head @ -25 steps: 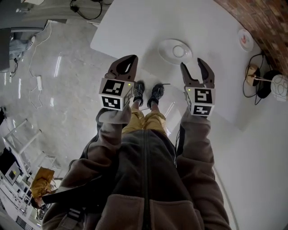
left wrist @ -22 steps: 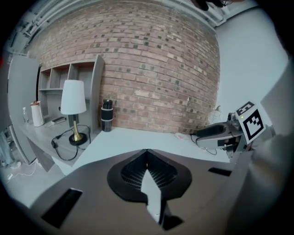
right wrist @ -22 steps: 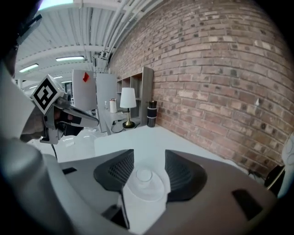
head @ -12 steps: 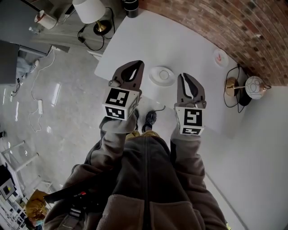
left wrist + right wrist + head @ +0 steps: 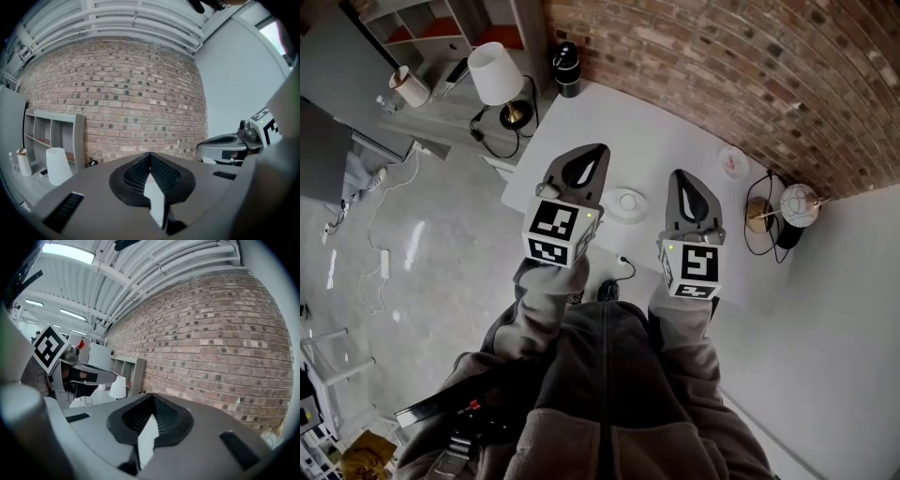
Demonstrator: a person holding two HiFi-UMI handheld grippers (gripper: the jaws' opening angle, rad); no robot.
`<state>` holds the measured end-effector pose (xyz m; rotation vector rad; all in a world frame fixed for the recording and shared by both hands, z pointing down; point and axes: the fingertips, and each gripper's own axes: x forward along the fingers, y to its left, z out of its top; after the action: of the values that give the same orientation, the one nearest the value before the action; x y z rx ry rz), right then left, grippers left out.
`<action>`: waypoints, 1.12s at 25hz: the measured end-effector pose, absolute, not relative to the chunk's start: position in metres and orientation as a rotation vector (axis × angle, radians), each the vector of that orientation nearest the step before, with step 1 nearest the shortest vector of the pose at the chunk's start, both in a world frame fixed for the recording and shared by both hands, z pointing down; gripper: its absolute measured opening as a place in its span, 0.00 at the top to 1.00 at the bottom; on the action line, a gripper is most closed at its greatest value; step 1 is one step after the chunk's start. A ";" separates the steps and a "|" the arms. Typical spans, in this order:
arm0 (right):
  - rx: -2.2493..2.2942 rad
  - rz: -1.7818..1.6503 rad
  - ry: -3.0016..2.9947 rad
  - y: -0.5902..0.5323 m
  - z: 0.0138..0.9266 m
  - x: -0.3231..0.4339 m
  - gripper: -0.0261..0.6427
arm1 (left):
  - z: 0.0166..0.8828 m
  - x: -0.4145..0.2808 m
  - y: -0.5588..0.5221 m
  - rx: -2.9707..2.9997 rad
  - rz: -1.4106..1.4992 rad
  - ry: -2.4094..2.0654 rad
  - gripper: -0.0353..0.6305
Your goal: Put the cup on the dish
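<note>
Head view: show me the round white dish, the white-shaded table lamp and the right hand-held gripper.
round white dish (image 5: 625, 203), head view, its middle
white-shaded table lamp (image 5: 495, 73), head view, the shade
right hand-held gripper (image 5: 687, 176), head view, shut jaw tips

Bright even light, ceiling strip light (image 5: 70, 251) glaring, fisheye-warped edges, foreground perhaps soft

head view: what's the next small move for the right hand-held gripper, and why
Probably open the right hand-held gripper and tip it down toward the table. Its jaws are shut on nothing, and its view shows the brick wall, not the table. The dish lies left of it; the small round thing by the wall, possibly the cup, lies to its right.
</note>
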<state>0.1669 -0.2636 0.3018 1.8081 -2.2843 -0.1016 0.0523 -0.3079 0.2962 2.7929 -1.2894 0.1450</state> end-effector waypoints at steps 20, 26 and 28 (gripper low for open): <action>2.003 -0.473 -2.308 -0.279 0.158 0.192 0.95 | 0.148 0.078 -0.320 3.079 -0.092 -1.337 0.94; 1.997 -0.530 -2.311 -0.283 0.146 0.189 0.95 | 0.136 0.078 -0.326 3.098 -0.120 -1.349 0.94; 1.998 -0.538 -2.315 -0.284 0.144 0.188 0.95 | 0.135 0.078 -0.327 3.104 -0.123 -1.348 0.94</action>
<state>0.1880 -0.2845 0.1437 1.9983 -2.3150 -0.5380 0.0783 -0.3272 0.1345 3.1045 -1.3478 -0.1230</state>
